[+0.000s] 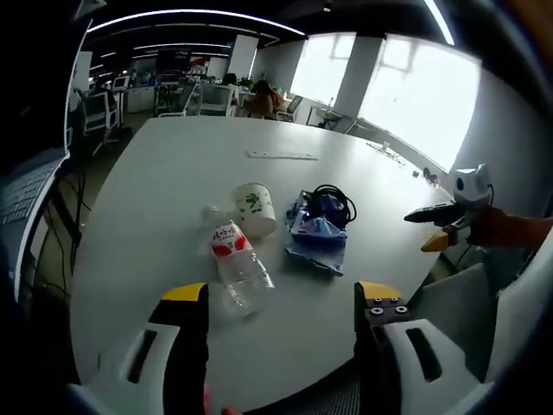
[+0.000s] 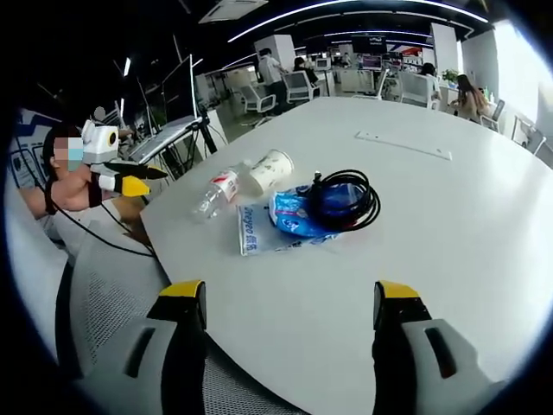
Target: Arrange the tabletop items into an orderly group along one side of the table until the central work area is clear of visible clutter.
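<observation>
We hold our left gripper (image 1: 282,304) above the near edge of a large white oval table (image 1: 173,181), its yellow-tipped jaws spread wide with nothing between them. Just ahead lies a clear plastic bottle with a red label (image 1: 238,264) on its side. Beyond it, touching or nearly so, a white paper cup with green print (image 1: 254,208) lies tipped over. To the right sits a blue plastic packet (image 1: 315,232) with a coiled black cable (image 1: 333,203) resting on it. Our right gripper (image 2: 291,303) hovers over the table edge from another side, jaws equally wide and empty. A flat white strip (image 2: 404,144) lies well apart, farther across the table.
</observation>
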Available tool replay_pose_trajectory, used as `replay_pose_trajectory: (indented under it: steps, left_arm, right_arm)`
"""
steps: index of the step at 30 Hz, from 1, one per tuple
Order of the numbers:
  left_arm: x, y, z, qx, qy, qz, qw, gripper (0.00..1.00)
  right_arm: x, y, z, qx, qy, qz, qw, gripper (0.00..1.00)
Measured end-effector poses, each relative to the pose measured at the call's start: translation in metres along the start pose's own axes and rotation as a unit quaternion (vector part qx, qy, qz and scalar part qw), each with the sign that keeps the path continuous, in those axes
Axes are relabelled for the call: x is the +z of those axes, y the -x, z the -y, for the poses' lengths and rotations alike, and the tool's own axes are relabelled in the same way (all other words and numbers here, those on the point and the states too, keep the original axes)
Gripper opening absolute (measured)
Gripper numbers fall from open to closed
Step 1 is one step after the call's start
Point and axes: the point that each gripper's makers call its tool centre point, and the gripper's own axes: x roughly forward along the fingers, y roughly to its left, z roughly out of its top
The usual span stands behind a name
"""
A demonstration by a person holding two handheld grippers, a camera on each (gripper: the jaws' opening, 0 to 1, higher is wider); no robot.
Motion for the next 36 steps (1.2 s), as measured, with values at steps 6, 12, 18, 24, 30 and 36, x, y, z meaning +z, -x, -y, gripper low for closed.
replay_pose_trajectory:
  steps: [6, 12, 18, 24, 30, 36]
  left_arm:
    - [0.003, -0.005, -0.002, 0.000, 0.003, 0.000, 1.0000, 0.69]
    - [0.006, -0.014, -0.004, -0.004, -0.002, -0.002, 1.0000, 0.69]
    - [0.008, -0.018, -0.008, -0.002, -0.001, -0.001, 1.0000, 0.68]
    - [0.010, -0.024, -0.014, 0.000, -0.001, -0.004, 1.0000, 0.68]
    - [0.015, -0.029, -0.019, 0.004, -0.002, -0.004, 1.0000, 0.67]
    - [0.018, -0.036, -0.028, 0.010, -0.004, -0.007, 0.9999, 0.66]
  right_arm:
    - [-0.002, 0.003, 0.003, -0.005, -0.005, 0.003, 1.0000, 0.79]
    - [-0.008, 0.006, 0.003, -0.004, -0.003, -0.005, 1.0000, 0.79]
    - [-0.012, 0.009, 0.001, -0.005, -0.009, -0.007, 0.9999, 0.79]
    - [-0.013, 0.010, 0.000, -0.006, -0.009, -0.006, 0.9999, 0.79]
    - [-0.015, 0.011, 0.000, -0.007, -0.007, -0.008, 0.9999, 0.79]
    - [-0.015, 0.015, 0.000, -0.010, -0.007, -0.008, 0.9999, 0.79]
